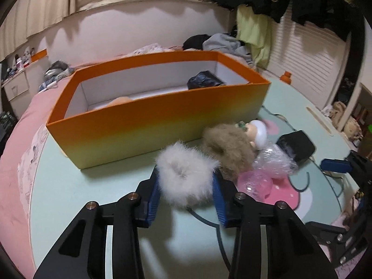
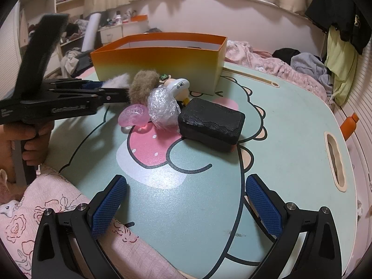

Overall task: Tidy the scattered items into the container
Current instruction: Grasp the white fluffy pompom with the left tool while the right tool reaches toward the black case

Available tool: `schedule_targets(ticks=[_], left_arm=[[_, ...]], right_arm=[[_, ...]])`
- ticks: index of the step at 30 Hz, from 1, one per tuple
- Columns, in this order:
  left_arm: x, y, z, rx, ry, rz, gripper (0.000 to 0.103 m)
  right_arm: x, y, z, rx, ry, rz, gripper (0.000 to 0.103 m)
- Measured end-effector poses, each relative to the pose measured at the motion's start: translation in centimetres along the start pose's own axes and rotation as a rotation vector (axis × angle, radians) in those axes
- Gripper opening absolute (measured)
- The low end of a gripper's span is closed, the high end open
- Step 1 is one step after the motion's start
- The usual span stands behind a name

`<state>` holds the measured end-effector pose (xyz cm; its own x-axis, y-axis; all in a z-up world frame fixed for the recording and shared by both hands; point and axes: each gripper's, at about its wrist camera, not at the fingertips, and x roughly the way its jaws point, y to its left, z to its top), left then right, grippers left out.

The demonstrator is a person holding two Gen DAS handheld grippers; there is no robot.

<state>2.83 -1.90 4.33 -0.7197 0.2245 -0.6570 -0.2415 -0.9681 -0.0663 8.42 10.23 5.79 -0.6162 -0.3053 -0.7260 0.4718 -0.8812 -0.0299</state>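
Note:
My left gripper (image 1: 186,186) is shut on a white fluffy pom-pom (image 1: 186,174), held just above the table in front of the orange box (image 1: 158,125). It also shows in the right wrist view (image 2: 116,88), with the pom-pom (image 2: 119,79) between its fingers. Beside it lie a tan fluffy ball (image 1: 229,148), a small doll (image 1: 257,132), a bubble-wrap bundle (image 1: 275,160), a pink clear ball (image 1: 255,183) and a black case (image 1: 297,145). The box holds a black bag (image 1: 204,82) and a pale item. My right gripper (image 2: 186,204) is open and empty near the table's front edge.
The mint cartoon table (image 2: 290,121) sits on a pink floral bed (image 2: 46,209). An orange bottle (image 2: 350,125) stands at the right edge. Clothes (image 2: 307,65) pile behind the table. The table has a handle slot (image 2: 334,160) at the right.

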Motion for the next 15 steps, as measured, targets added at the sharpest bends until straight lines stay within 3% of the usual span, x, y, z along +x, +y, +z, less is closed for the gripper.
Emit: schedule_targets(ticks=[3,6,11,15], left_arm=[[-1.0,-0.2,-0.3,0.035,-0.026,0.008,0.041],[-2.5,0.6,-0.8,0.008,-0.042,-0.017,0.041],[-4.9,1.8,-1.5,-0.015,-0.065,-0.040,0.041],[-5.9,2.2,-1.6,-0.027,-0.085,-0.055,0.041]], right_arm=[[0.0,0.0,0.0,0.001,-0.002,-0.001,0.102],[-0.5,-0.3,0.0,0.019,-0.020,0.006,0.102],[-2.6,-1.5,0.1,0.088,-0.125,0.022,0.102],[-2.2,-3.1,0.6,0.159,-0.105,0.035,0.102]])
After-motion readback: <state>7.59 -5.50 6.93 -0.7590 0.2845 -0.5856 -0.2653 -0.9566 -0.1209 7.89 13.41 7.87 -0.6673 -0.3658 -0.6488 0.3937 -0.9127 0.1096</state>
